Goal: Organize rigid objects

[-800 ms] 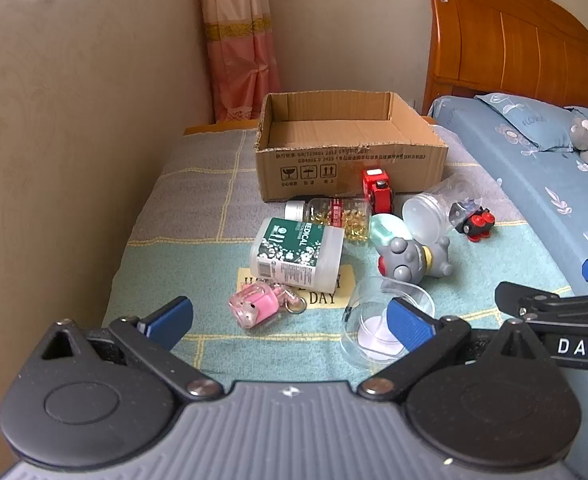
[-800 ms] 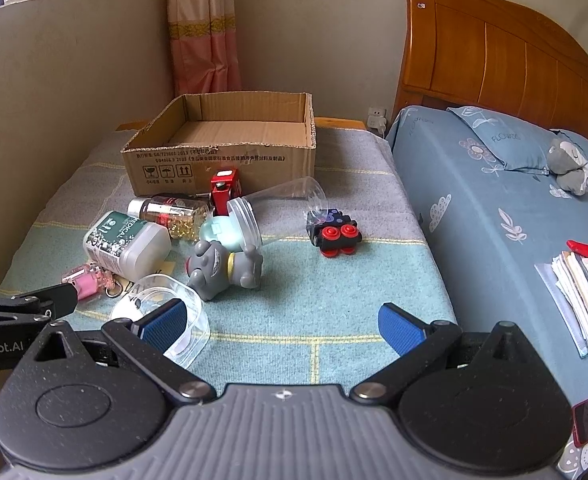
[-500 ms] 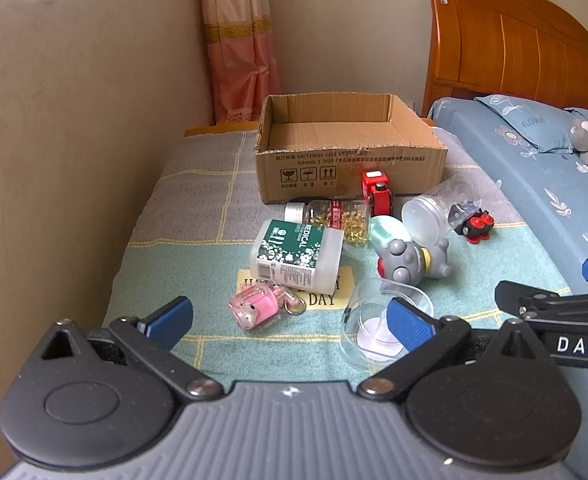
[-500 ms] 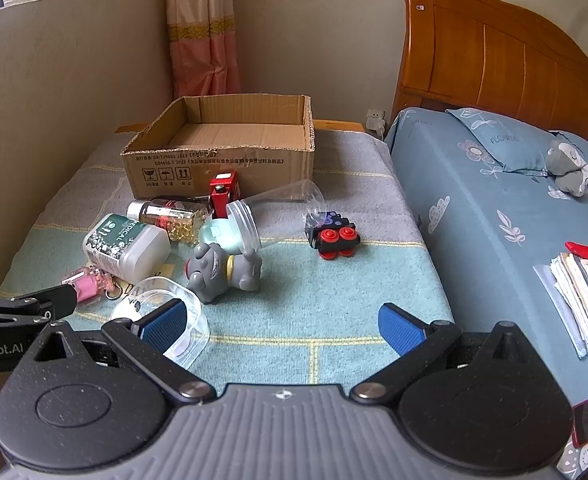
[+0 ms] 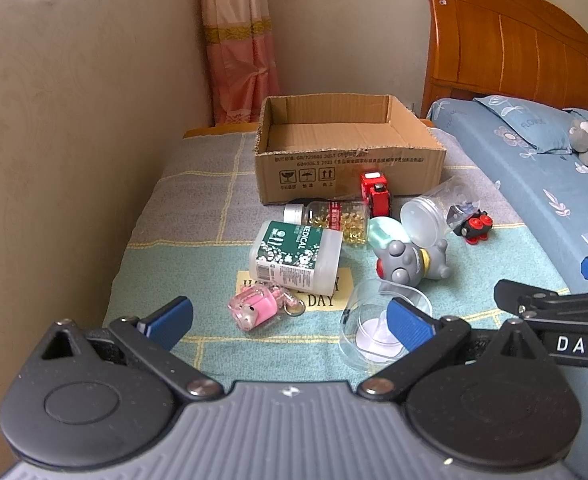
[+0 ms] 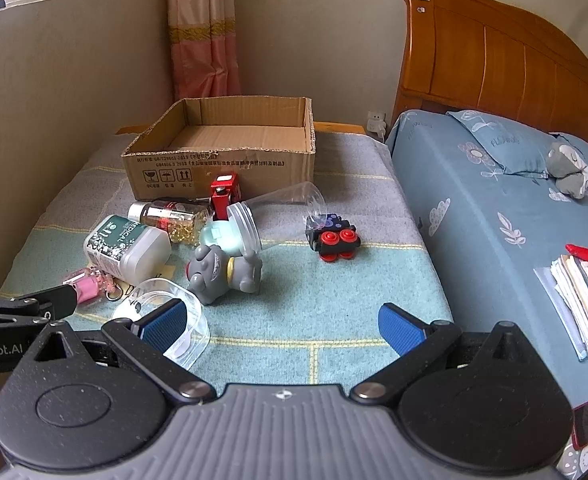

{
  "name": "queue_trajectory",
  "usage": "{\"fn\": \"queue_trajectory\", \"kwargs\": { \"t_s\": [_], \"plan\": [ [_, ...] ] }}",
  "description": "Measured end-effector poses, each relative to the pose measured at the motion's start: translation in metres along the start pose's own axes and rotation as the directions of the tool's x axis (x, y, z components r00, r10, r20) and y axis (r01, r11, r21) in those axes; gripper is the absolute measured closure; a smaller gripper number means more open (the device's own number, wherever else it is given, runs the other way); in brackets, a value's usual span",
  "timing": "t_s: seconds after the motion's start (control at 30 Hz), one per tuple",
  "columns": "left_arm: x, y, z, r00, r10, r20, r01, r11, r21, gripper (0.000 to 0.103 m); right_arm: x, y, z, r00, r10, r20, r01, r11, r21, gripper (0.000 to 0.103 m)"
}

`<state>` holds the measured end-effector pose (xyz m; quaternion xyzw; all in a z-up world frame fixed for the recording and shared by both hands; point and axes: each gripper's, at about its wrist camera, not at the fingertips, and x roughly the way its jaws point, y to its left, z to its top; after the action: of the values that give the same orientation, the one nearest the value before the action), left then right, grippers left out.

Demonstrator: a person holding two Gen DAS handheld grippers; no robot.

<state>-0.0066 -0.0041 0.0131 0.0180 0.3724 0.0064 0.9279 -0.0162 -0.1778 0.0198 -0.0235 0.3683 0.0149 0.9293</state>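
Observation:
An open, empty cardboard box [image 5: 349, 160] [image 6: 222, 160] stands at the back of the blanket-covered surface. In front of it lie a green-labelled white bottle [image 5: 295, 256] [image 6: 128, 248], a capsule bottle [image 5: 329, 216], a red toy truck [image 5: 375, 198] [image 6: 225, 194], a grey elephant toy [image 5: 407, 262] [image 6: 224, 272], a black and red toy car [image 5: 471, 224] [image 6: 335, 236], a pink keychain [image 5: 258, 308] and two clear cups [image 5: 381, 324] [image 6: 278, 212]. My left gripper [image 5: 290, 322] is open and empty, just short of the keychain. My right gripper [image 6: 282, 324] is open and empty near the front edge.
A beige wall [image 5: 74, 160] runs close along the left. A bed with blue sheets [image 6: 493, 220] and wooden headboard [image 6: 493, 60] lies to the right, with a stack of papers [image 6: 581, 296] on it. A pink curtain [image 5: 238, 40] hangs behind the box.
Both grippers have edged slightly forward toward the objects. Nothing on the blanket has moved.

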Motion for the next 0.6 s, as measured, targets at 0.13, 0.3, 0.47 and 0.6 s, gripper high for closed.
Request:
{"fn": "queue_trajectory", "kwargs": {
  "t_s": [0.13,0.3,0.47,0.6],
  "plan": [
    [0.000,0.002,0.000,1.000,-0.020,0.011,0.020,1.000,-0.008,0.001,0.002,0.000,0.000,1.000,-0.003,0.004,0.003,1.000,-0.009,0.000],
    [0.002,0.003,0.001,0.999,-0.044,0.029,0.044,0.999,0.005,0.001,0.004,-0.001,0.001,1.000,0.018,0.011,-0.017,1.000,-0.026,0.000],
    [0.009,0.011,0.001,0.999,-0.033,0.036,0.032,0.999,0.013,0.001,0.008,0.000,0.002,0.998,0.064,0.028,-0.062,0.994,-0.087,0.000],
    [0.020,0.020,-0.002,0.999,-0.051,0.011,0.051,0.999,0.001,0.001,0.018,0.004,0.000,0.996,0.092,0.008,-0.090,0.987,-0.133,0.000]
  ]
}}
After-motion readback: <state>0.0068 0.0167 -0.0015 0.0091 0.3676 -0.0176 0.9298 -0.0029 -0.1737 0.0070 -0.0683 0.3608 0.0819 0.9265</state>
